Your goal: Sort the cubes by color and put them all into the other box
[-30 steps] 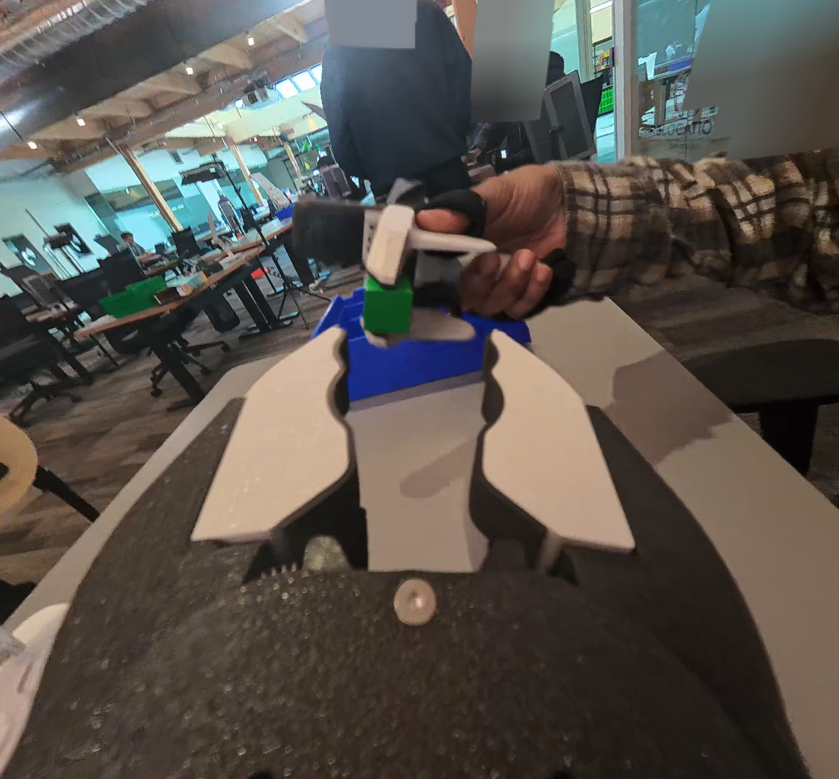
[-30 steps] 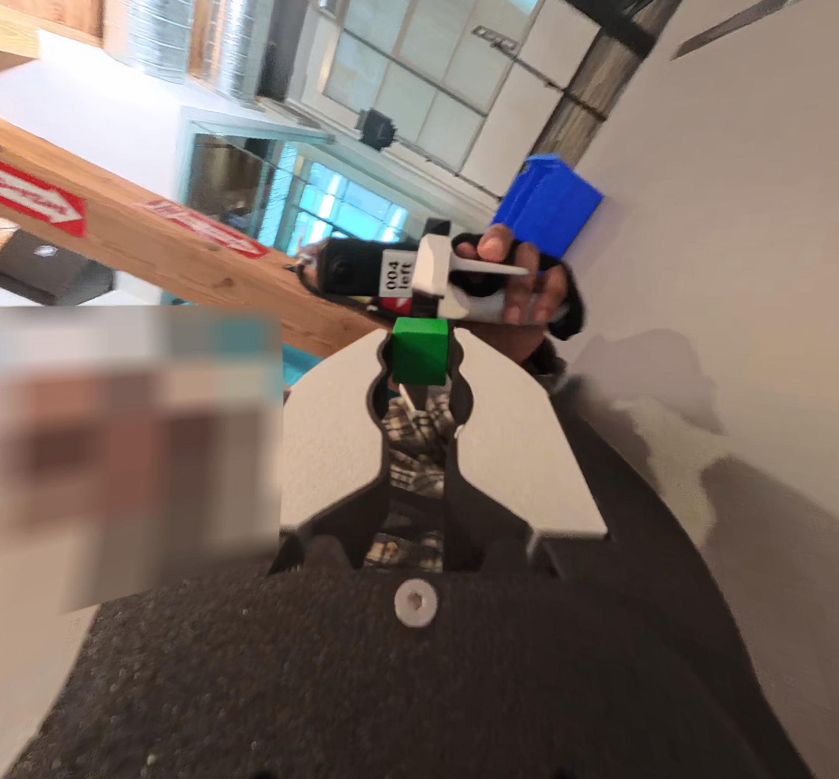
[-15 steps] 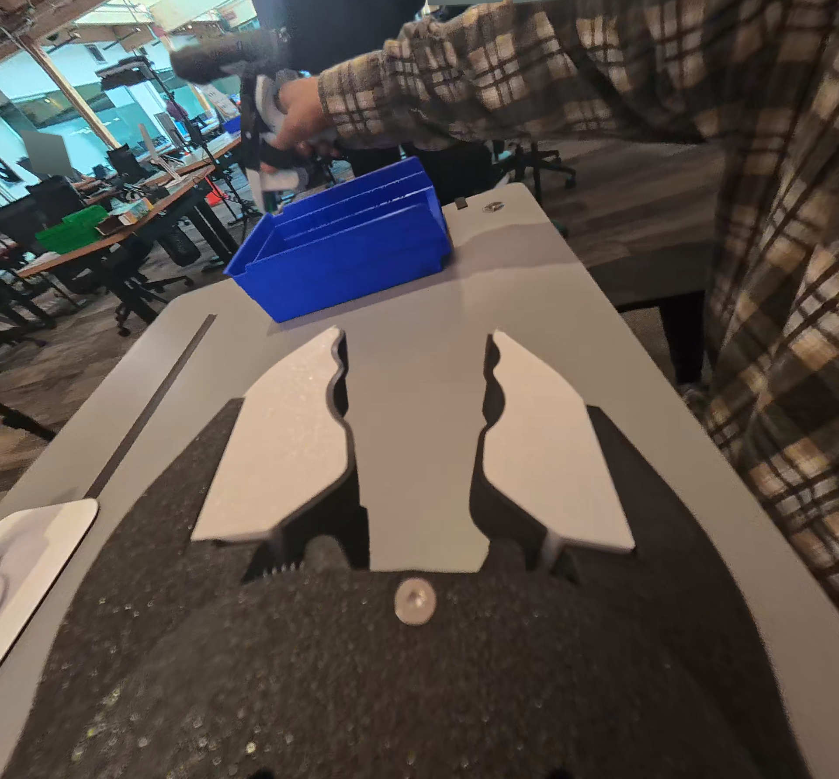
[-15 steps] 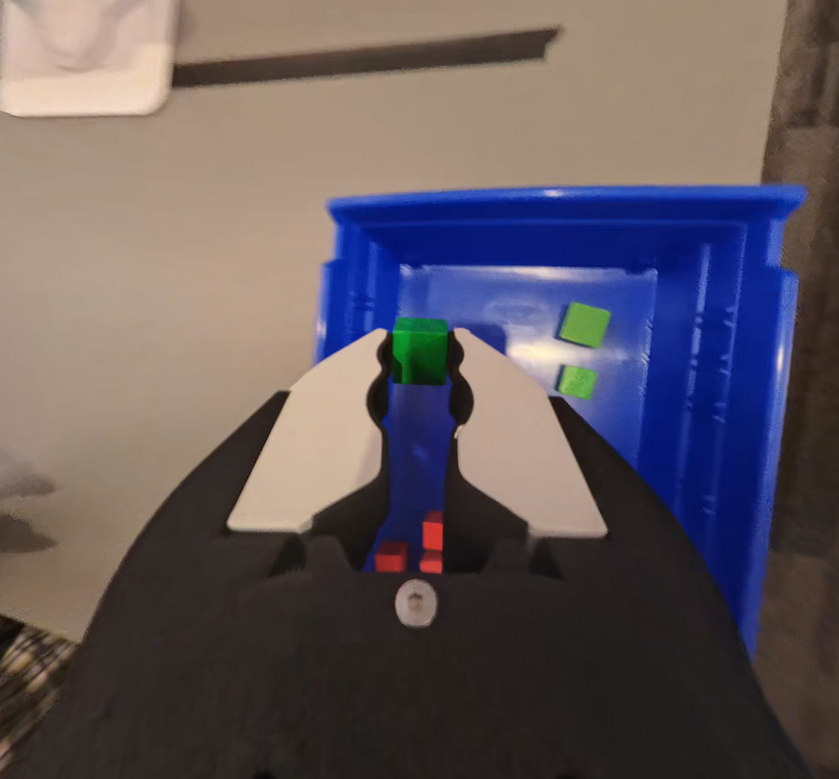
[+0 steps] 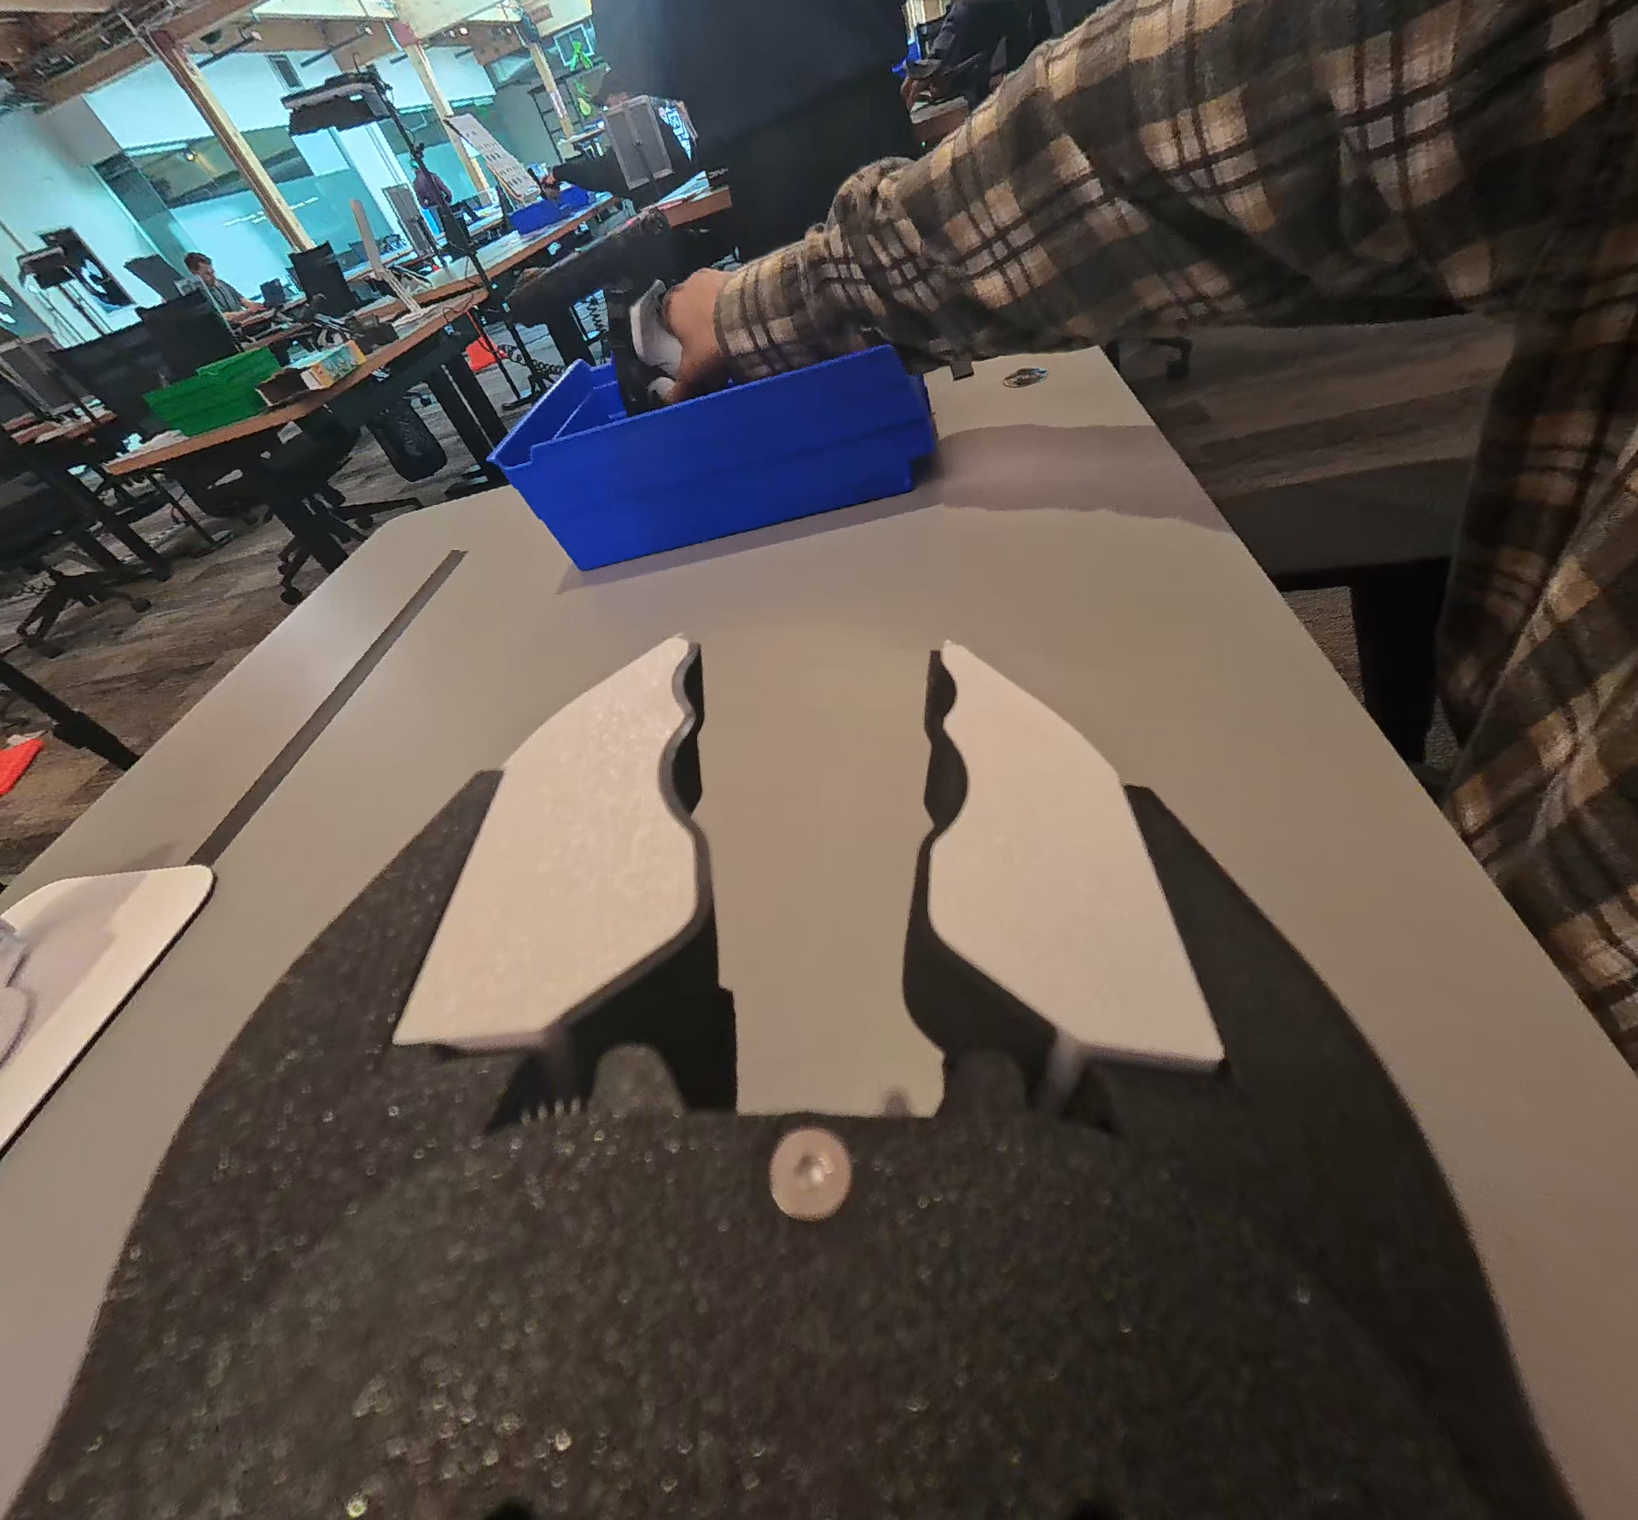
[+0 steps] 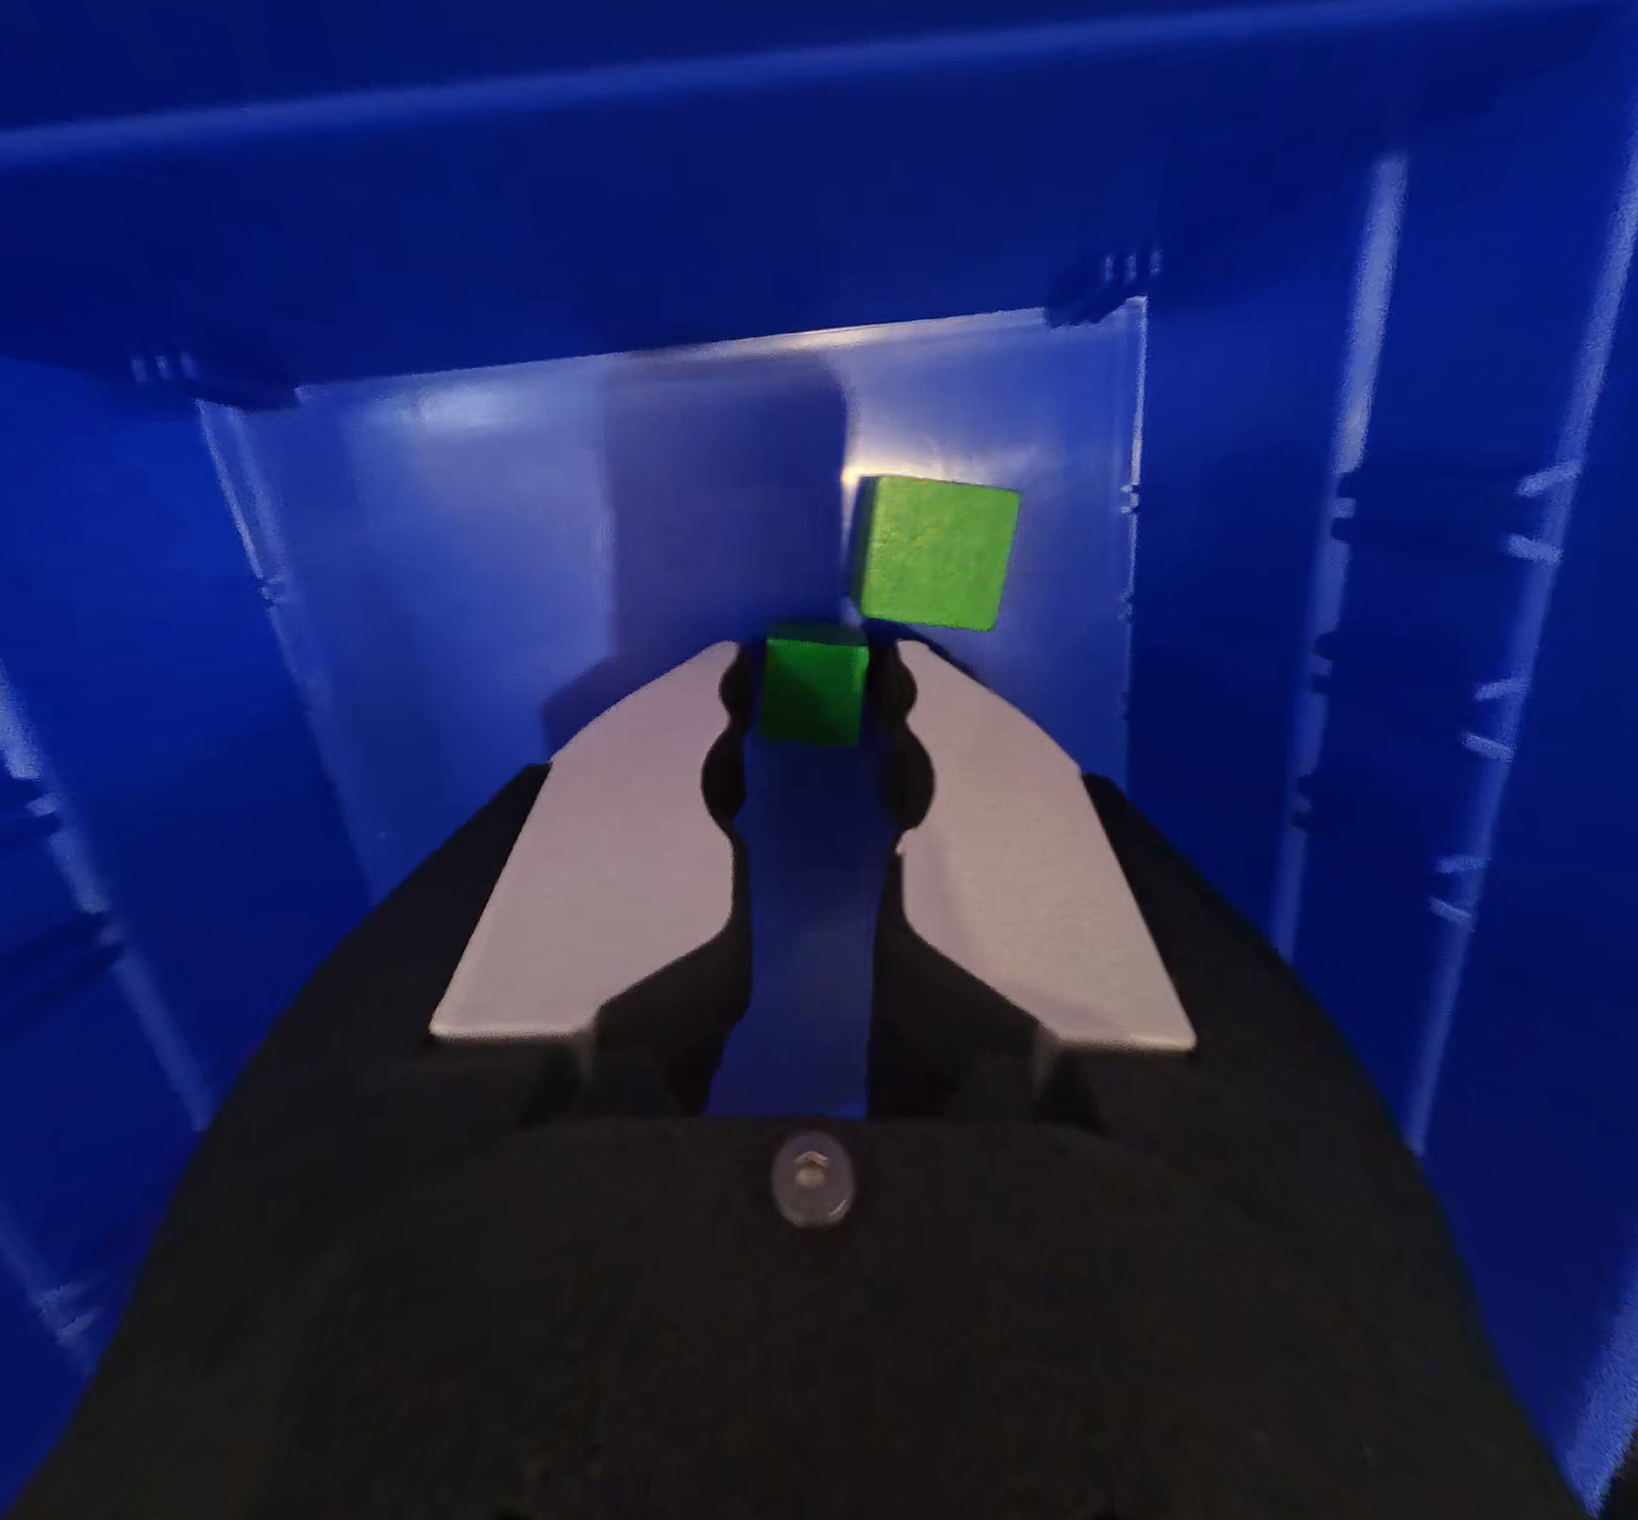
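Two green cubes fill the right wrist view now, where half a second ago the whole blue bin sat below with the table around it; the right gripper has dropped deep inside, walls on every side. Its pale fingers pinch the darker green cube at the tips, closed to the cube's width. Just beyond and to the right, a lighter green cube lies on the glossy floor of the bin, matte and sharp-edged; whether the two touch, can't tell. Ribbed moulded plastic on the walls, a little motion blur.

Over in the left wrist view the left gripper hovers low over the smooth grey table, fingers spread wide, nothing between them, much as before. Ahead, the plaid flannel sleeve has sunk lower, the hand now down past the bin's rim. White rounded pad at the left edge. No readable writing anywhere
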`<state>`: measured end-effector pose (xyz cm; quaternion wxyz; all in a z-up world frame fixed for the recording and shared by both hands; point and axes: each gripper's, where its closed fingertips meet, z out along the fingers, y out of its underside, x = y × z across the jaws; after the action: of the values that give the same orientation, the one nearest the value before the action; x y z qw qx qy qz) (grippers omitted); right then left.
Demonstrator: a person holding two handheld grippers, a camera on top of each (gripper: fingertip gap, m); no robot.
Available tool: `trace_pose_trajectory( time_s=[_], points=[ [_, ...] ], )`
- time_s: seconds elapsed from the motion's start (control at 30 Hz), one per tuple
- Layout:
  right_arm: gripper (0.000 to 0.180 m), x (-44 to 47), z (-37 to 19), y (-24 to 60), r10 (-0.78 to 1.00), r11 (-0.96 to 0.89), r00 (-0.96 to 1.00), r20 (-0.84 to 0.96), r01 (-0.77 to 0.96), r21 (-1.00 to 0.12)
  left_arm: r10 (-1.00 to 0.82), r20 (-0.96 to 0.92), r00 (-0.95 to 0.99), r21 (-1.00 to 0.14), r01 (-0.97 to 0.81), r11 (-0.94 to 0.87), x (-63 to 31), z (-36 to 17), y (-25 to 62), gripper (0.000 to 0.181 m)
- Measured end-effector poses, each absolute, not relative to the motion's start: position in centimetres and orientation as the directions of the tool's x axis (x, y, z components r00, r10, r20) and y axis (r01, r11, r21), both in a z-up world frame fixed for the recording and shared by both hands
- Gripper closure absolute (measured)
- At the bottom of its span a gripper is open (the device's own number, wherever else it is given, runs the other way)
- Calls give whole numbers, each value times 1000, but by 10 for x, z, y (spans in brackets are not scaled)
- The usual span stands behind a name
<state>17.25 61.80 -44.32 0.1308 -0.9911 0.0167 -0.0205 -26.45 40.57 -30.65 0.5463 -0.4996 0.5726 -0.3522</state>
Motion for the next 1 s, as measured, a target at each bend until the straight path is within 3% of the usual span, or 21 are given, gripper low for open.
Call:
trace_pose_trajectory(
  time_s=[0.03,0.17,0.37,0.5,0.6,0.8,1.0],
  points=[
    [146,175,-441,618,-44,-964,998,52,-29,-263,-956,-278,98,-948,-190,256,-265,-307,406,133],
    [140,159,-396,617,8,-949,1000,19,13,-314,-954,-276,118,-947,-204,248,-265,-311,411,134],
    [119,69,-239,607,251,-782,966,-60,166,-601,-953,-263,153,-950,-211,228,-269,-312,421,133],
    [107,3,-193,578,418,-634,907,-46,256,-729,-952,-250,175,-952,-226,208,-272,-314,428,132],
    [106,-40,-215,559,517,-568,853,-74,278,-775,-949,-242,201,-955,-222,197,-277,-310,432,132],
    [108,-115,-309,535,638,-562,733,-237,231,-794,-922,-229,312,-962,-220,165,-306,-291,441,132],
    [114,-163,-369,526,710,-552,643,-289,253,-795,-832,-272,483,-930,-354,99,-384,-278,451,131]
  ],
)
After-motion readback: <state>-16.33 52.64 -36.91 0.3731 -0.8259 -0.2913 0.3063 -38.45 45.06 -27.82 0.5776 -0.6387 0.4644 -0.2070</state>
